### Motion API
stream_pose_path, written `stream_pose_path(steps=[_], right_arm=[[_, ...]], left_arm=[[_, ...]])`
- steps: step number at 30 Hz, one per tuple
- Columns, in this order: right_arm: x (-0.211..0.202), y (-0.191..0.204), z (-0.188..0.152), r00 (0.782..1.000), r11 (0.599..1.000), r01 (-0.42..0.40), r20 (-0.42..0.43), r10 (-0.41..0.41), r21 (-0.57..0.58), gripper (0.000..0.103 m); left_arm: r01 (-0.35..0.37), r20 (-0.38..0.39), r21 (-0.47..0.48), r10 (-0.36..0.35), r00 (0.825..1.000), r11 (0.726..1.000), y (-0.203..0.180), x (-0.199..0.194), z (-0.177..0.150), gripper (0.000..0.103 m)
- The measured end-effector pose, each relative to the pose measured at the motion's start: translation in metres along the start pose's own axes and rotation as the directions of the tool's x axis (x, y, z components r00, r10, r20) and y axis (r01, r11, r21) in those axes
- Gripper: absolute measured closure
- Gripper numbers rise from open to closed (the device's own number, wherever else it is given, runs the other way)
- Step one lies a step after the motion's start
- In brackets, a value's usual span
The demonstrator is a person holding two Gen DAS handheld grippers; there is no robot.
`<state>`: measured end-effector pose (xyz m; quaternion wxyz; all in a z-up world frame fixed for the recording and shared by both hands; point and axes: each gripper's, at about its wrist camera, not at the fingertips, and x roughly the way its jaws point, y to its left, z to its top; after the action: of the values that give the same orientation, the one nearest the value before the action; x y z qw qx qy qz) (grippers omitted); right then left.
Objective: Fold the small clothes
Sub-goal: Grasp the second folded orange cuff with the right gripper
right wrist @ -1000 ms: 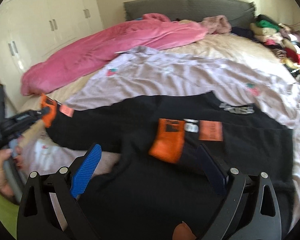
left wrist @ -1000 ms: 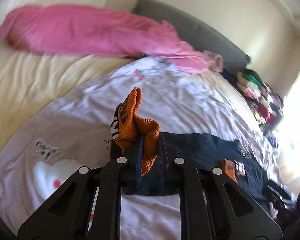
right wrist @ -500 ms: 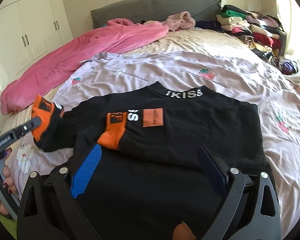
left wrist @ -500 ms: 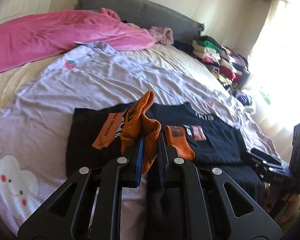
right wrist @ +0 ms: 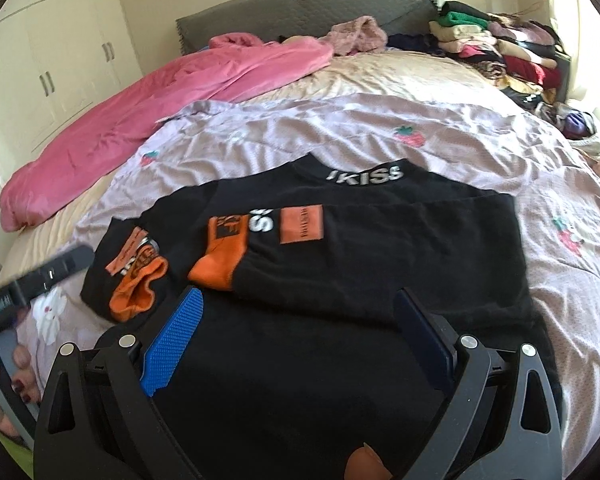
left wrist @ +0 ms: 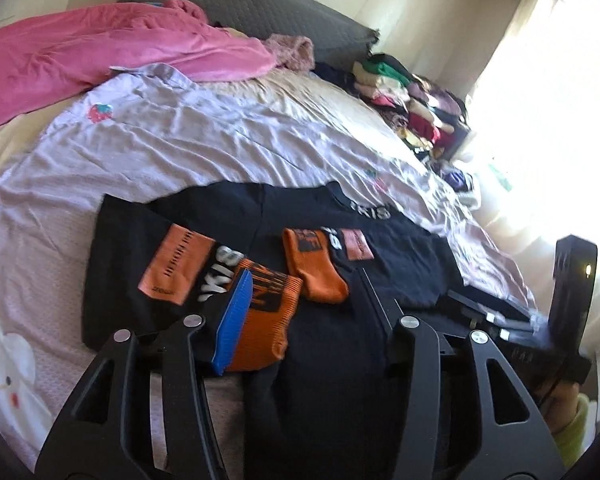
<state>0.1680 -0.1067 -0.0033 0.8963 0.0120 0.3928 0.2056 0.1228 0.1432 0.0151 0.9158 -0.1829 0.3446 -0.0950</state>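
A black sweater (right wrist: 380, 264) with orange cuffs and patches lies flat on the lilac sheet (right wrist: 340, 128), also in the left wrist view (left wrist: 388, 264). Both sleeves are folded in across the body: the left cuff (left wrist: 268, 320) (right wrist: 140, 288) and the right cuff (left wrist: 316, 272) (right wrist: 220, 256) lie side by side. My left gripper (left wrist: 304, 284) is open, just above the left cuff and holding nothing. My right gripper (right wrist: 296, 300) is open and empty above the sweater's lower body. The left gripper also shows at the left edge of the right wrist view (right wrist: 40, 280).
A pink blanket (right wrist: 160, 92) lies across the far left of the bed, before a grey headboard (right wrist: 300, 8). A pile of folded clothes (right wrist: 500, 48) sits at the far right corner. White wardrobes (right wrist: 52, 60) stand to the left. A bright window (left wrist: 548, 120) is at right.
My left gripper carried the orange cuff across onto the sweater's body, then opened and let it go. The cuff now lies flat. My right gripper stayed open above the hem.
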Motion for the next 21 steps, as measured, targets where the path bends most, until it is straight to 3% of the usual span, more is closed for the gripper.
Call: stream_pose_path(steps=[5,9,11,13,21], right_arm=[[0.015,0.034,-0.003,0.990,0.991,-0.131,-0.055,0.130,-0.024,0.008],[0.029,0.062,-0.003,0.978,0.980,-0.188,-0.099,0.181,-0.059,0.008],[0.036,0.070,-0.001,0.969,0.973,-0.224,-0.117,0.217,-0.054,0.008],[0.043,0.080,0.002,0.963,0.967,-0.246,-0.130,0.237,-0.062,0.008],[0.078,0.102,0.015,0.945,0.958,-0.279,-0.195,0.263,-0.062,0.011]], left_arm=[[-0.151,0.001,-0.041,0.151,0.989,0.988,0.022,-0.001,0.006,0.050],[-0.297,0.003,-0.041,0.297,0.955,0.954,0.039,-0.002,0.010,0.042],[-0.324,0.006,-0.055,0.324,0.946,0.945,0.048,-0.004,0.012,0.041],[-0.341,0.011,-0.074,0.342,0.939,0.937,0.056,-0.008,0.013,0.033],[-0.351,0.038,-0.144,0.359,0.932,0.925,0.072,-0.020,0.017,0.021]])
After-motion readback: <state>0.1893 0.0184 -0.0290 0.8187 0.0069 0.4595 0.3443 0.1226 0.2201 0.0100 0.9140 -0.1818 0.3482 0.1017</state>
